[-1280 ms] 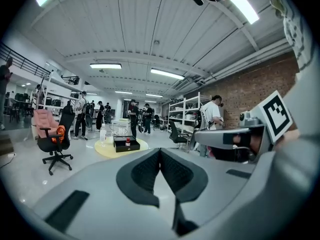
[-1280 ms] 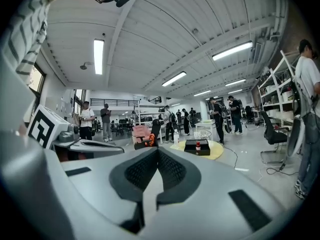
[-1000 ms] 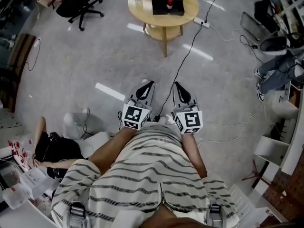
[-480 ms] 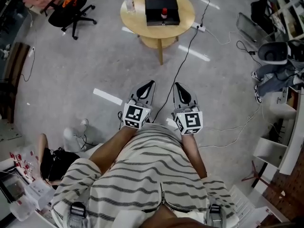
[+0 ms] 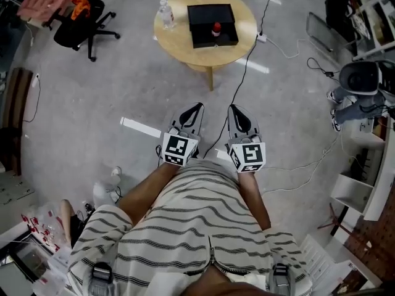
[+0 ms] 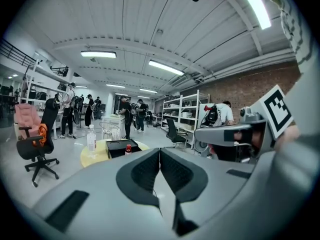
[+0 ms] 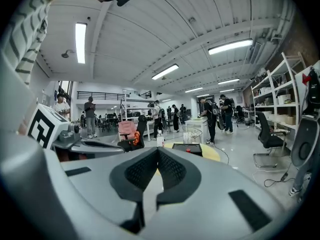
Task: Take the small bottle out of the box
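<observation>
At the top of the head view, a round worktop carries a black box; the small bottle with a red cap stands inside it, and a water bottle is beside the box. Lower centre, the left hand-held gripper and right hand-held gripper hang over bare floor, well apart from the worktop.

In the left gripper view, the left hand-held gripper is clenched on nothing, with the box far off at centre left.

In the right gripper view, the right hand-held gripper is likewise clenched and empty.

Nothing is done yet: approach, grasp and lift all remain.
</observation>
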`<state>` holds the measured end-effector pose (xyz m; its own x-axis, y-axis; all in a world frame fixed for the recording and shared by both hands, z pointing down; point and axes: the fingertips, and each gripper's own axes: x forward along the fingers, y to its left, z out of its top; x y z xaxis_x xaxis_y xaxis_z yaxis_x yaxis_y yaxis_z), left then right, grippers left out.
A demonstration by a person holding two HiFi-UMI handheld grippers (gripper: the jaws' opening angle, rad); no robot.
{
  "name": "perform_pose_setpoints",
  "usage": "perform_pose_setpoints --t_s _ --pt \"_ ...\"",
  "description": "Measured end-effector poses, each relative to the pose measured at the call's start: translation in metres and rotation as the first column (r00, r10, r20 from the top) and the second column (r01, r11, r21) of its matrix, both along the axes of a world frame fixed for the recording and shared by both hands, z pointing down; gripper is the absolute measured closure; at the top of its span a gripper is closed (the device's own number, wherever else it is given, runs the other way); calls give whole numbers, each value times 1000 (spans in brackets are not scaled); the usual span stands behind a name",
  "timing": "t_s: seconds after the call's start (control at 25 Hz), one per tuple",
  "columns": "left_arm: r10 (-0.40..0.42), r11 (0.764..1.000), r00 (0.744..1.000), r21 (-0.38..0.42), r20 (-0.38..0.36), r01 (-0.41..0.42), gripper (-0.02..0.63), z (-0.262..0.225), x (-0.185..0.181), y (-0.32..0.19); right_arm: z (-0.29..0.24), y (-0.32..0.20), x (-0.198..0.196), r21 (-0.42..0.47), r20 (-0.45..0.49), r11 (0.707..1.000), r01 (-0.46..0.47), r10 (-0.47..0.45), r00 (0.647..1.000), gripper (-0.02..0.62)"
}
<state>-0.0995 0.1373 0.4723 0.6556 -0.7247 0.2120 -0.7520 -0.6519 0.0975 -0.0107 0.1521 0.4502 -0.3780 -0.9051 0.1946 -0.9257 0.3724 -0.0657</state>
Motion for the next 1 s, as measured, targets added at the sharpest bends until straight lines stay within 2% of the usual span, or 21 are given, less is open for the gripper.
perform_pose_setpoints --t_s 0.28,0.6,1.0 --pt "35 999 999 -9 -15 -35 584 -4 -25 -58 -10 -52 -20 1 -6 998 -57 57 998 584" --pt "65 997 998 -34 -14 -66 584 2 -24 -88 -5 -79 -17 -30 -7 995 -96 96 995 584" --pt "13 1000 1000 -28 7 -13 583 10 2 -145 7 -137 8 -25 -9 999 -30 29 1000 584"
